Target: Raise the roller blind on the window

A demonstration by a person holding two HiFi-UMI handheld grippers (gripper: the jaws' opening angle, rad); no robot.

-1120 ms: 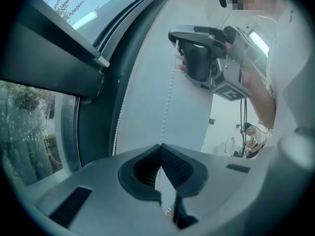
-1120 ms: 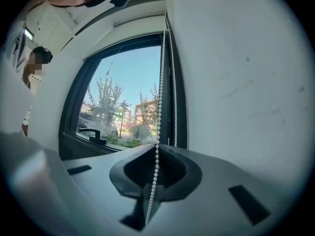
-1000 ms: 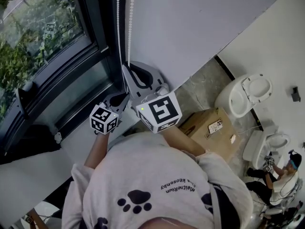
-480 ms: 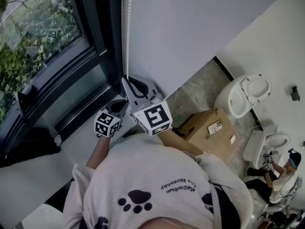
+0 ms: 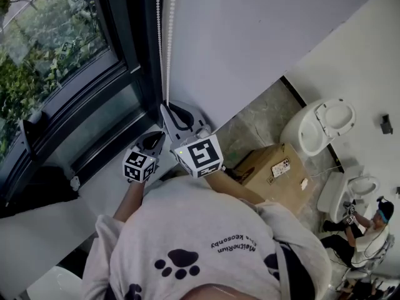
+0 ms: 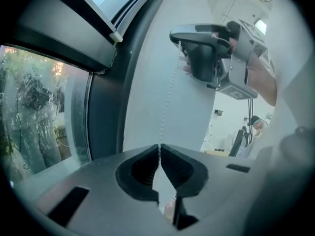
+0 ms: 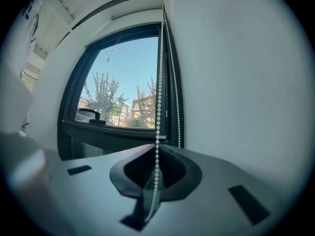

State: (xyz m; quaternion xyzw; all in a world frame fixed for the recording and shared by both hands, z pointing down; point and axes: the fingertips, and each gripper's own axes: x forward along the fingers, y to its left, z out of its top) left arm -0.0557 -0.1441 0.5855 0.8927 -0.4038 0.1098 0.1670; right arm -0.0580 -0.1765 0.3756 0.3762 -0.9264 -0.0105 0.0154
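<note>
The blind's white bead chain (image 5: 167, 49) hangs in two strands beside the dark window frame (image 5: 125, 61). My right gripper (image 5: 167, 110) is shut on one strand (image 7: 158, 97), which runs down between its pads; the other strand (image 7: 175, 102) hangs free close to the wall. Just below and left, my left gripper (image 5: 155, 141) is shut too, with the chain (image 6: 169, 95) pinched at its tips (image 6: 159, 146). In the left gripper view the right gripper (image 6: 197, 48) holds the same strand higher up. I cannot make out the blind itself.
A white wall (image 5: 250, 36) stands right of the chain, and the window sill (image 5: 106, 186) lies below the hands. A cardboard box (image 5: 275, 174) and a toilet (image 5: 322, 124) stand on the floor at the right. Another person (image 5: 369, 230) sits far right.
Both grippers have come down a little along the chain line, still shut. The right marker cube now sits lower and nearer the body.
</note>
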